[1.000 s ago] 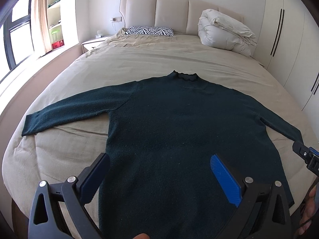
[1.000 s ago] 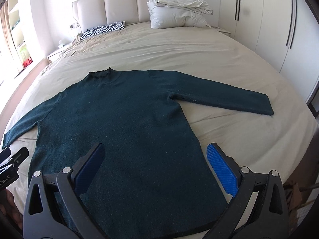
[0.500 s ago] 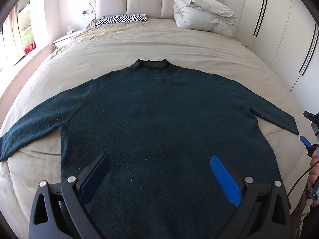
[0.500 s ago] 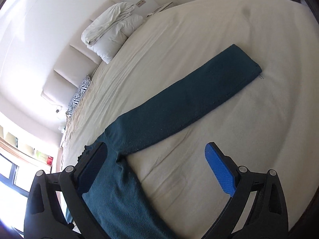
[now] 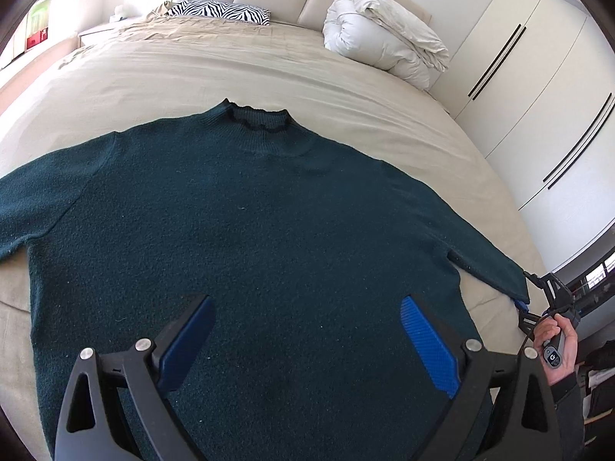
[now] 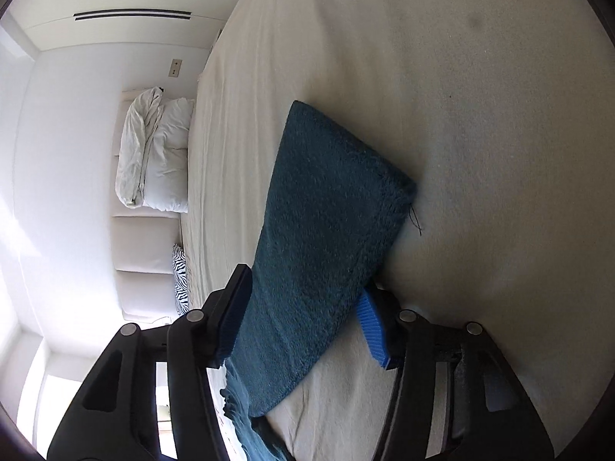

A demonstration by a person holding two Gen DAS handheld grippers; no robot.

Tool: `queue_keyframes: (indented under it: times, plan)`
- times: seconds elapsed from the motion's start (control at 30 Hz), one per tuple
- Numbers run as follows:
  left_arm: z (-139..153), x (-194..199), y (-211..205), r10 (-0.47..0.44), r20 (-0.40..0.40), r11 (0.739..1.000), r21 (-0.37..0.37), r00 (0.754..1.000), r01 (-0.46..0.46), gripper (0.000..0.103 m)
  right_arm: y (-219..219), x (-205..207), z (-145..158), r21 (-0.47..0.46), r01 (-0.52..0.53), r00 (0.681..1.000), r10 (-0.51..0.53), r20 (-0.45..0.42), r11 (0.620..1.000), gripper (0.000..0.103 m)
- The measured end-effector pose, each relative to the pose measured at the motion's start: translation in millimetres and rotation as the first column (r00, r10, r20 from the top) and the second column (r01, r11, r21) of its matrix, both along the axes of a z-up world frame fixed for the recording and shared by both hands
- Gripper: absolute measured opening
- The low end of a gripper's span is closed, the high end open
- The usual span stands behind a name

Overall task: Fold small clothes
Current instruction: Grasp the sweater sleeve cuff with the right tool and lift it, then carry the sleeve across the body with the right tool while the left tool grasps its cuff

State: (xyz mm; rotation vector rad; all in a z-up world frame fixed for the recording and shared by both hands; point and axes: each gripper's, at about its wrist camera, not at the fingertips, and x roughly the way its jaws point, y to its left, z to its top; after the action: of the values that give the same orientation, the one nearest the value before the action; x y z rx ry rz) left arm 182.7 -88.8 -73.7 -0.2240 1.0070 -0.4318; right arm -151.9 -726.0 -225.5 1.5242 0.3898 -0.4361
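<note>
beige bed cover [image 5: 269,65], teal sweater [image 5: 269,230] spread flat, white wardrobe doors [image 5: 538,96]

Between the left gripper's [image 5: 305,340] spread fingers lies only flat sweater [image 5: 246,238] body, nothing upright. Ahead of them the bedspread [image 5: 230,73] runs bare up to the zebra pillow [image 5: 219,10] and folded duvet [image 5: 380,50] at the headboard. The right gripper's [image 6: 296,317] fingers straddle the sleeve [image 6: 326,207], their jaws having just been closing, the gap filled by its cloth; past the cuff, open sheet.
</note>
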Motion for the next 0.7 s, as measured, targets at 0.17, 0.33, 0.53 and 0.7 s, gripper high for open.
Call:
queue_keyframes:
  times: [0.17,0.33,0.53,0.7]
  plan:
    - [-9,7,1,-0.009,-0.036,1.0,-0.023,0.999,0.008,0.083,-34,19,-14,0.002,0.049,0.999,-0.049,-0.003,0.999,0.04]
    - [-16,17,0,-0.034,-0.087,0.998,-0.062,0.996,0.029,0.047,-44,60,7,-0.107,-0.012,0.997,0.004,-0.077,0.994,0.009]
    - [-8,33,-1,-0.046,-0.088,0.99,-0.138,0.995,0.033,0.048,15,161,85,-0.386,-0.267,0.957,0.196,-0.213,0.883,0.007]
    - [1,47,-2,-0.06,-0.1,0.969,-0.243,0.993,0.034,0.078,138,264,150,-0.604,-0.54,0.841,0.388,-0.377,0.586,0.007]
